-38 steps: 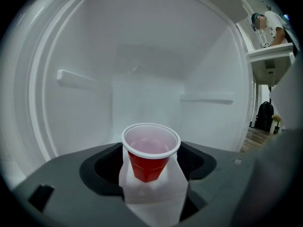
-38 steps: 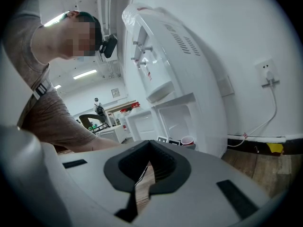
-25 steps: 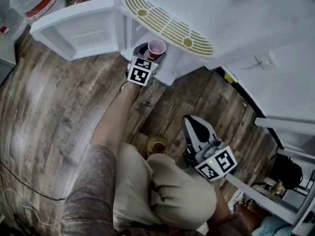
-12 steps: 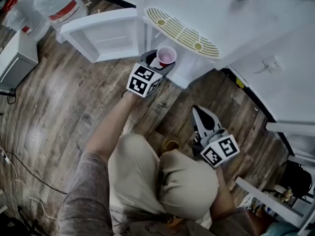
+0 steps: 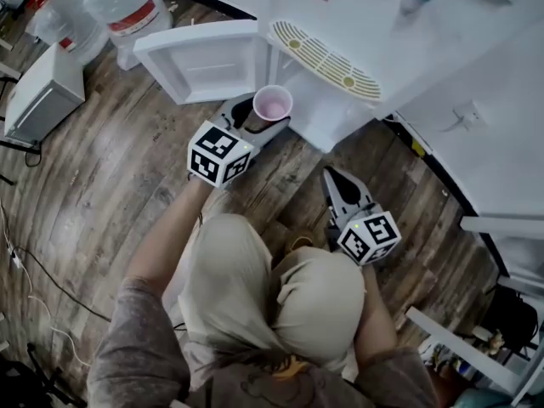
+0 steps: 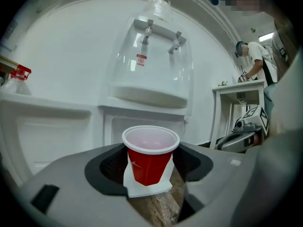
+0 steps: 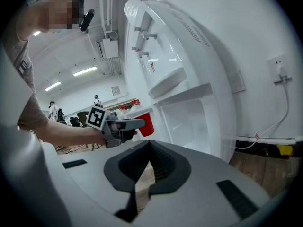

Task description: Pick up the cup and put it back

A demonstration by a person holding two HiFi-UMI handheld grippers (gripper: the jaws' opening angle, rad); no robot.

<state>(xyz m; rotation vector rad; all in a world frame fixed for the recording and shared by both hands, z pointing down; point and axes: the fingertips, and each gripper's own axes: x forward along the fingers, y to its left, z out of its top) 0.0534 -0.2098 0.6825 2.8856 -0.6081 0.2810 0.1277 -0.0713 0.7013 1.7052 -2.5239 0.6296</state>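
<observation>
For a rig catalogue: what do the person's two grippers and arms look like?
Both the left gripper and right gripper are grey shells with black-lined jaws, each carrying a white cube of black square markers. The person wears mottled grey-brown sleeves.

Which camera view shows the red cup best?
The left gripper view: the cup is close and centred, rim and red wall visible. The head view shows mainly its rim; the right gripper view shows it small, partly hidden.

I count one cup (image 5: 273,104); two grippers, left gripper (image 5: 263,119) and right gripper (image 5: 331,177); one dispenser (image 5: 374,15); two taps (image 6: 147,28); two jugs (image 5: 132,5); one box (image 5: 42,96).
</observation>
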